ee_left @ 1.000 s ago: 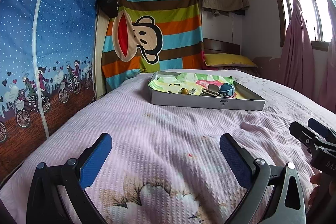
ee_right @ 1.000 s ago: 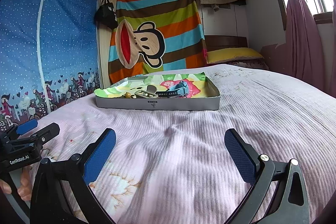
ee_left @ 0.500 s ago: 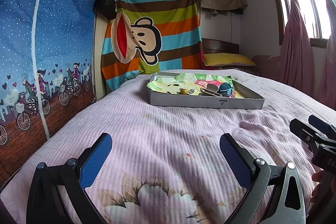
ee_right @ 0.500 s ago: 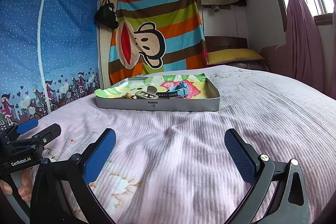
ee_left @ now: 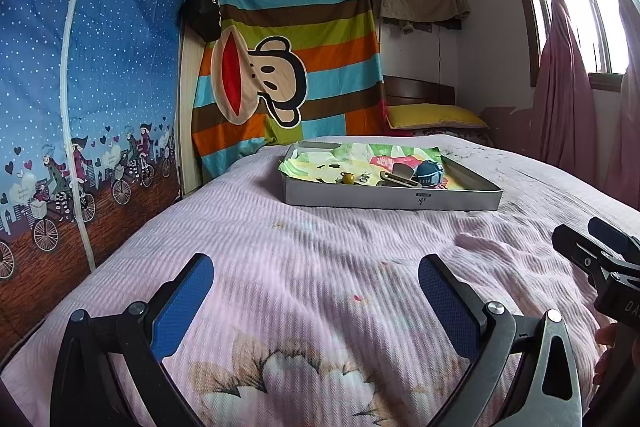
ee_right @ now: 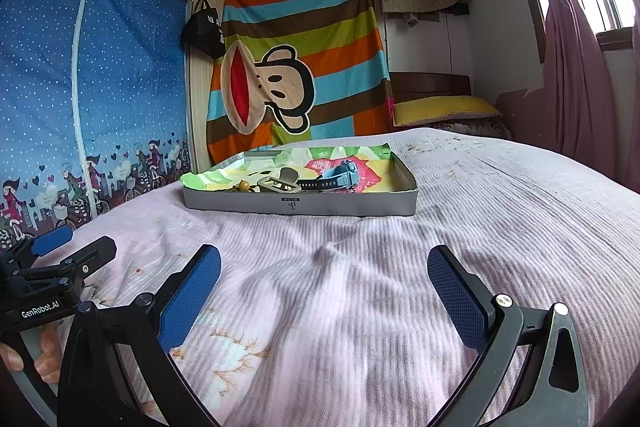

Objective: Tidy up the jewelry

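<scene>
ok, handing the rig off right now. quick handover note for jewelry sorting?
Left gripper: jaws open, empty, low over the pink bedspread.
Right gripper: jaws open, empty, also over the bedspread, beside the left one.
Items: all in the shallow grey tray further up the bed, on its colourful liner. Visible are a blue watch, a beige clip and a yellow bead piece, bunched together near the tray's front wall. Some smaller pieces lie there too, too small to identify.
Done: nothing visibly sorted.
Left: reach the tray, then separate and arrange every piece.
</scene>
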